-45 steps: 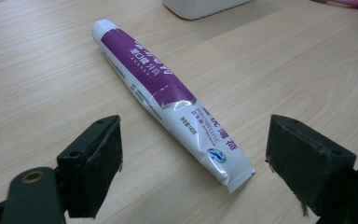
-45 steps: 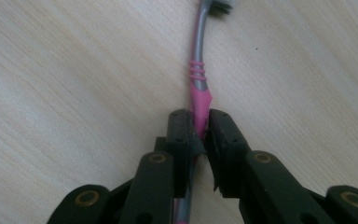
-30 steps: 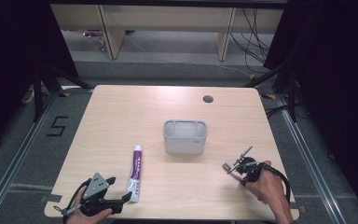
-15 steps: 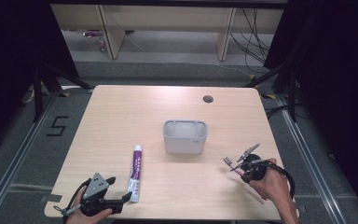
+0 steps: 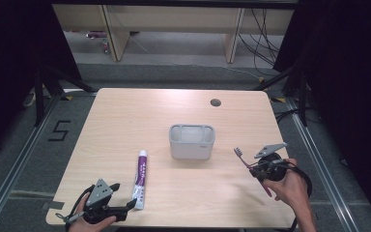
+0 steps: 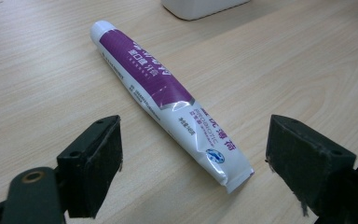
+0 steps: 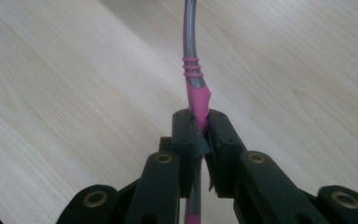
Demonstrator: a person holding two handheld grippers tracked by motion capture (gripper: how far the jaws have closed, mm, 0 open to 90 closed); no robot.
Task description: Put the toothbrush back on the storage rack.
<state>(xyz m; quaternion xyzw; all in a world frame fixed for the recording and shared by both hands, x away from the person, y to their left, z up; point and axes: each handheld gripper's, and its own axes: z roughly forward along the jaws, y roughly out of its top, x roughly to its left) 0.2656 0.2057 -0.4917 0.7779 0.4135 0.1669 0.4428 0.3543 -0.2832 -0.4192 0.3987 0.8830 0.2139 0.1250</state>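
A white and purple toothpaste tube [image 5: 141, 179] [image 6: 168, 98] lies flat on the wooden table [image 5: 125, 121], cap end away from me. My left gripper [image 5: 128, 207] [image 6: 193, 163] rests at the table's front left edge, open, its jaws spread to either side of the tube's crimped end without touching it. My right gripper [image 5: 254, 168] [image 7: 199, 128] is lifted above the table's right side, shut on a pink and grey toothbrush [image 5: 245, 159] [image 7: 193, 79]. The brush's bristle head points up and left toward a grey holder box [image 5: 192, 141] at the table's middle.
A round cable hole [image 5: 216, 102] sits near the table's far right. Black cables trail from both grippers. Shelf legs and floor wiring lie beyond the far edge. A "5" is marked on the floor [image 5: 60, 130] to the left.
The right hand has risen with the toothbrush, which now tilts more upright. The left gripper and the tube have stayed put.
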